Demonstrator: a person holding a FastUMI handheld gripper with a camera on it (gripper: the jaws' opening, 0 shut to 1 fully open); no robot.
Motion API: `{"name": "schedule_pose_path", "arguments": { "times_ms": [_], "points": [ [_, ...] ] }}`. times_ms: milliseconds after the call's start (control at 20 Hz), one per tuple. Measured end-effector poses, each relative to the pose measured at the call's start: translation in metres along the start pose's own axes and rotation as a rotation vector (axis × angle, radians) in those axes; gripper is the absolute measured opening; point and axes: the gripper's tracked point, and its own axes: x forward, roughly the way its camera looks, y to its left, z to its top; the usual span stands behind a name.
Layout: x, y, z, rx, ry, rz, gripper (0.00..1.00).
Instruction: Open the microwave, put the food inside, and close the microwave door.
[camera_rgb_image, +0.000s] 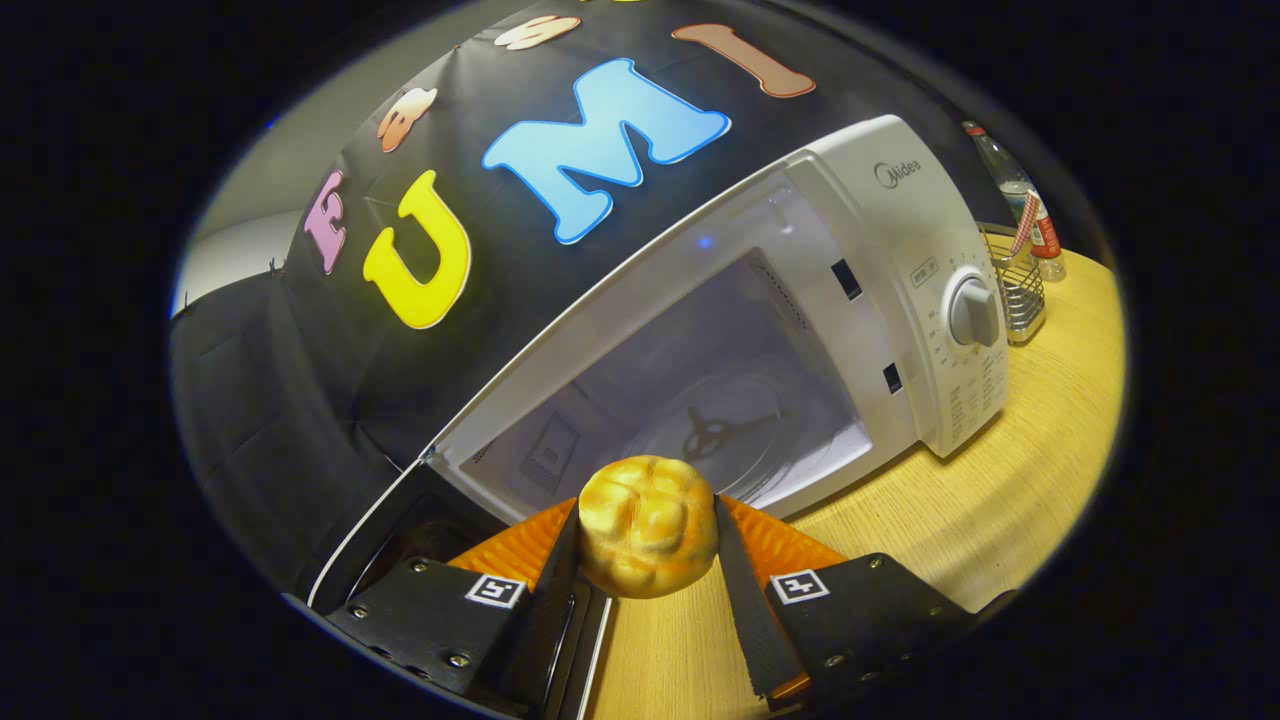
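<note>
A golden round bun (648, 524) with a scored top sits between my two fingers, and the gripper (648, 510) is shut on it, a finger pressing each side. Just beyond it stands a white microwave (900, 230) with its cavity (700, 390) open and lit. The glass turntable (725, 430) shows inside. The microwave's door (400, 540) hangs swung out on the left, below and beside my left finger. The bun is held just ahead of the cavity's front sill, outside it.
The microwave rests on a pale wooden table (960, 510). Its control panel carries a round dial (972, 312). Behind it to the right stand a wire holder (1020, 295) and a clear bottle (1015, 195).
</note>
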Motion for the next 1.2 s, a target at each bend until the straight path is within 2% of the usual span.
{"name": "schedule_pose_path", "arguments": {
  "times_ms": [250,600,850,900,1200],
  "points": [
    [0.041,-0.008,-0.001,0.053,-0.028,-0.031,0.74],
    [0.077,-0.023,-0.001,0.06,-0.053,-0.104,0.74],
    [0.085,-0.03,-0.004,0.096,-0.051,-0.154,0.89],
    [0.084,-0.03,-0.002,0.083,-0.055,-0.159,0.97],
    [0.05,-0.012,0.002,0.012,-0.031,-0.138,0.98]
  ]
}}
